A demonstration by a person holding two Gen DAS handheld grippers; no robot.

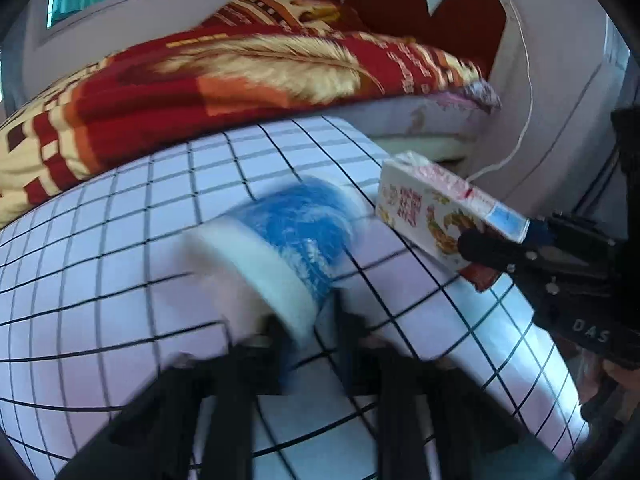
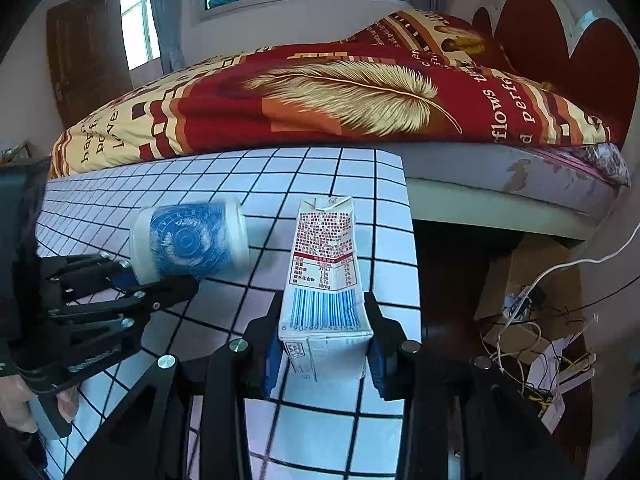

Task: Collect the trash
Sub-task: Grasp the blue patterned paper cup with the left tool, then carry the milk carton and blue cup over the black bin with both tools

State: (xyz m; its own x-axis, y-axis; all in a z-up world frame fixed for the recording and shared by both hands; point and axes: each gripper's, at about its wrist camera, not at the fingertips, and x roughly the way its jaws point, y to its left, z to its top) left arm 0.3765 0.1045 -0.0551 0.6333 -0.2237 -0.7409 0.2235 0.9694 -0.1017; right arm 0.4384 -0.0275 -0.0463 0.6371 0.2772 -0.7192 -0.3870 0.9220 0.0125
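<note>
The fingers of the left gripper point(image 2: 160, 280) pinch the blue paper cup's point(image 2: 192, 240) rim while the right gripper's point(image 2: 326, 354) fingers clamp the milk carton point(image 2: 324, 272), both pieces of trash held above the gridded bench point(image 2: 360, 184) for carrying off.

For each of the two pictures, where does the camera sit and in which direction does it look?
Left wrist: on the left gripper, looking down along its fingers at the blue-and-white cup it pinches; the right gripper shows at right.
Right wrist: on the right gripper, facing the drink carton it clamps; the left gripper and a hand show.
Shared: cup, carton, checked tablecloth, bed.
</note>
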